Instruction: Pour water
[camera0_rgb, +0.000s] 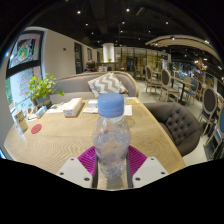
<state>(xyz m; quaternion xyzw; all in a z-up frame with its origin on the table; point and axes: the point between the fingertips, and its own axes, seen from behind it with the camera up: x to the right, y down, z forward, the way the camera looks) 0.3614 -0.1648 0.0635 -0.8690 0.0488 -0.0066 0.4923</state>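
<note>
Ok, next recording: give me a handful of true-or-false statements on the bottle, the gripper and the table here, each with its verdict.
1. A clear plastic bottle with a blue cap stands between the gripper's fingers. True.
2. The bottle's cap is off. False: the blue cap is on.
3. The bottle lies on its side. False: it is upright.
4. A potted plant stands on the wooden table, beyond the bottle. True.
5. A laptop lies open on the table. False: no laptop shows; a tissue box and papers lie there.
</note>
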